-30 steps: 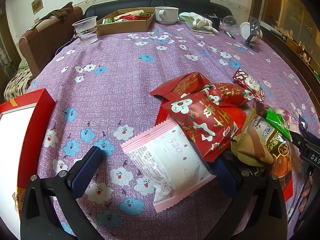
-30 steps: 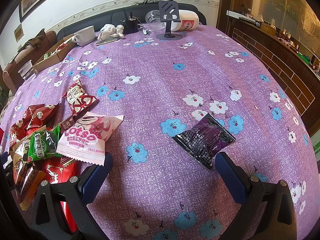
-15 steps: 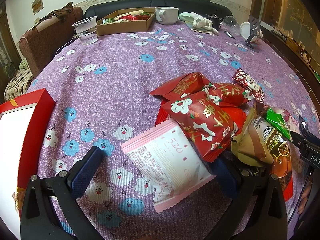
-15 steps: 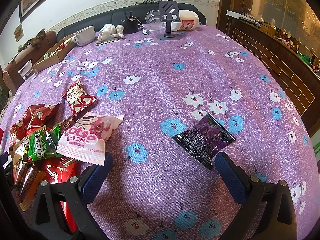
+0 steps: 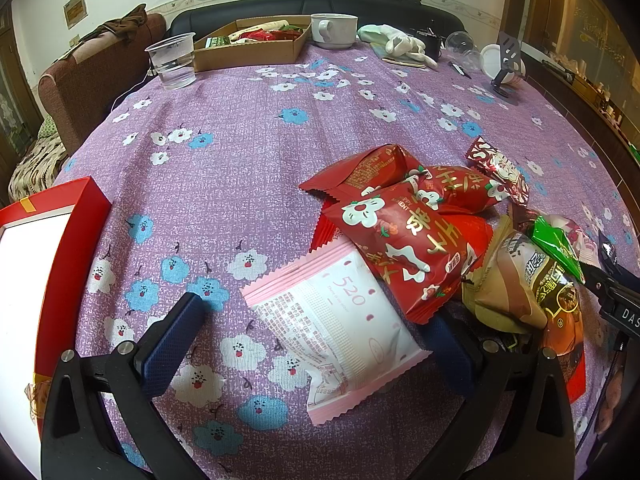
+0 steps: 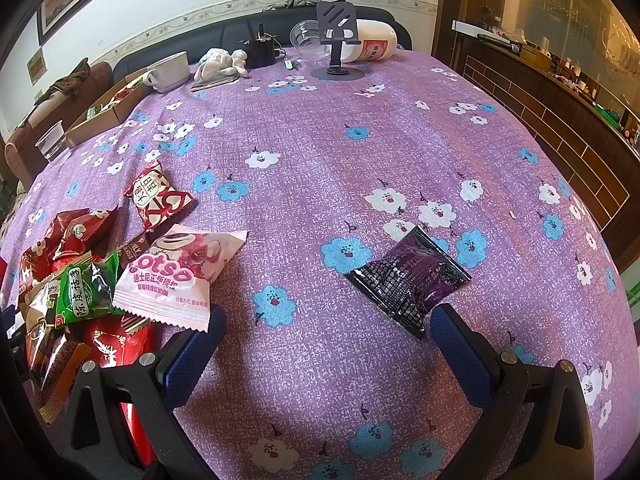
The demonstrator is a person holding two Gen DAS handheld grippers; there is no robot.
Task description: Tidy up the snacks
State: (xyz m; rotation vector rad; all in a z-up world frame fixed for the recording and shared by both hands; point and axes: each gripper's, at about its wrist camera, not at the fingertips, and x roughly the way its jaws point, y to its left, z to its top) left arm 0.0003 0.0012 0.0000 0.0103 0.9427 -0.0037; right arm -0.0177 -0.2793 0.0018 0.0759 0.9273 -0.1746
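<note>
A pile of snack packets lies on the purple flowered tablecloth (image 5: 248, 168). My left gripper (image 5: 316, 322) is open, its fingers either side of a pink-and-white packet (image 5: 336, 316) marked 520 but not touching it. Red packets (image 5: 400, 240), a brown packet (image 5: 516, 280) and a green one (image 5: 556, 242) are heaped to its right. My right gripper (image 6: 326, 334) is open over bare cloth. A purple-black packet (image 6: 410, 276) lies just ahead of its right finger, a pink Lotso packet (image 6: 180, 276) ahead of its left finger.
A red box (image 5: 52, 264) with a white inside sits at the left edge. At the far side stand a cardboard tray (image 5: 252, 44) of snacks, a plastic cup (image 5: 172, 60), a white mug (image 5: 334, 30) and a phone stand (image 6: 338, 40). A dark wooden counter (image 6: 560, 92) runs along the right.
</note>
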